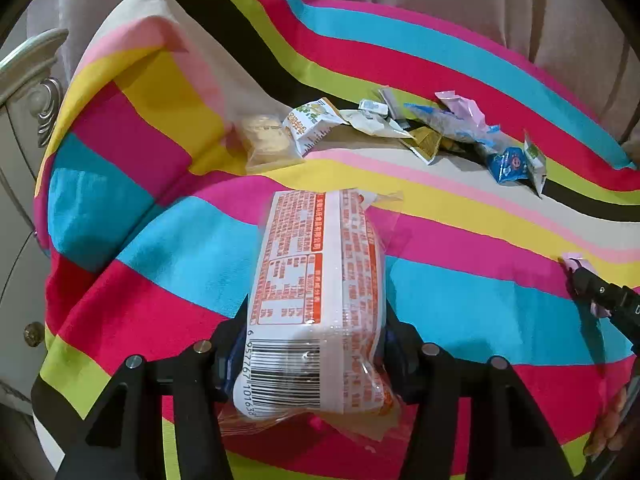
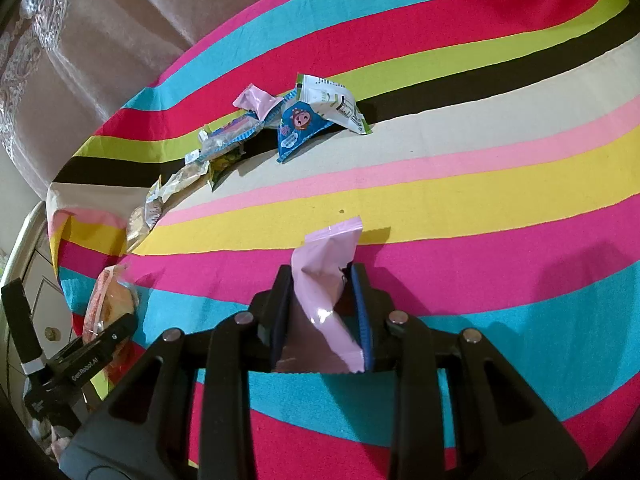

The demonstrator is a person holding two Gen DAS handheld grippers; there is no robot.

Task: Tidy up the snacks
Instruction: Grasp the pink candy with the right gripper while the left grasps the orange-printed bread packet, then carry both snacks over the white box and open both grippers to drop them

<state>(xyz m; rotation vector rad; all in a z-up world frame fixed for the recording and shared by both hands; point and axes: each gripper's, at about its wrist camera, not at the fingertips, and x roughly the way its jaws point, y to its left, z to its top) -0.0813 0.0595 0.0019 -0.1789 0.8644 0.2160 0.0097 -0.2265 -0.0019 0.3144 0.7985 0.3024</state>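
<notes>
My left gripper (image 1: 316,320) is shut on a long white-and-orange biscuit pack (image 1: 316,292) with a barcode, held above the striped cloth (image 1: 460,292). My right gripper (image 2: 322,280) is shut on a small pink snack packet (image 2: 324,276), also above the cloth. The right gripper shows at the right edge of the left wrist view (image 1: 600,292). The left gripper with its pack shows at the left of the right wrist view (image 2: 104,320). A row of small snack packets (image 1: 400,124) lies across the far side of the cloth; it also shows in the right wrist view (image 2: 256,128).
In the row are a clear pack of round biscuits (image 1: 266,140), a blue cartoon packet (image 2: 298,126), a white-green packet (image 2: 336,102) and a pink packet (image 2: 256,98). A cream cabinet with a knob (image 1: 32,334) stands left. A curtain (image 2: 120,40) hangs behind.
</notes>
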